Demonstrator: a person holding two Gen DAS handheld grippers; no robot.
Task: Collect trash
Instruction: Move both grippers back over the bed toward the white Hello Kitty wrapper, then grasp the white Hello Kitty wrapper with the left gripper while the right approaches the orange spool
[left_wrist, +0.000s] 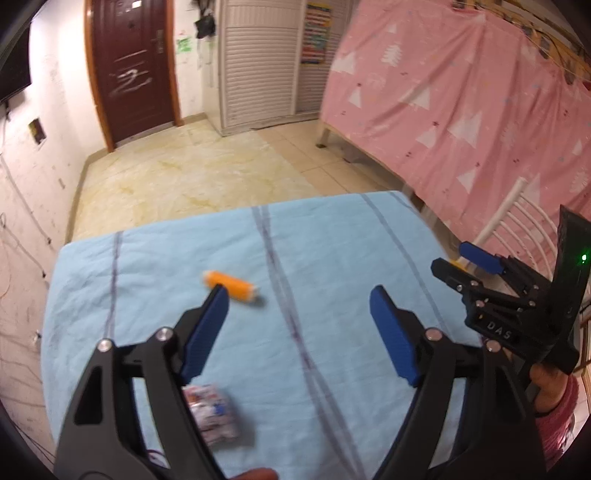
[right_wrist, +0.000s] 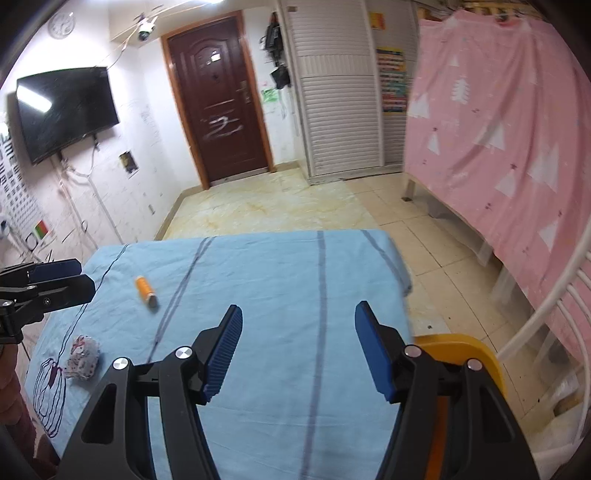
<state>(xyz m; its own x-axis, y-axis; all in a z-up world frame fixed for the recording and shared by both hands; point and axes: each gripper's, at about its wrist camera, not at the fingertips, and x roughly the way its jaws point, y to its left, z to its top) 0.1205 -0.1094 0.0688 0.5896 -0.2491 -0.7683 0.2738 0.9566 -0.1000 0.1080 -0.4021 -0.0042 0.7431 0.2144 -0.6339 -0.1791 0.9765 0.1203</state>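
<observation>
Both grippers hang empty, left gripper (left_wrist: 299, 295) wide and right gripper (right_wrist: 299, 310) half-spread, over the blue cloth (left_wrist: 332, 240) where a crumpled wrapper (left_wrist: 212, 415), probably light and squashy, wants pinching mid-bundle, near an orange tube (left_wrist: 231, 286).

Creased cotton tablecloth (right_wrist: 258, 280), glossy orange plastic tube (right_wrist: 144, 290)

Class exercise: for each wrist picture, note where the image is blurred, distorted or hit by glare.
Left wrist view: motion blur smears the orange tube and the crumpled wrapper; fisheye bends the door and darkens the corners. Right wrist view: tube and wrapper sharper, the pink curtain smeared, ceiling-light glare on the TV screen, straight walls bowed.
</observation>
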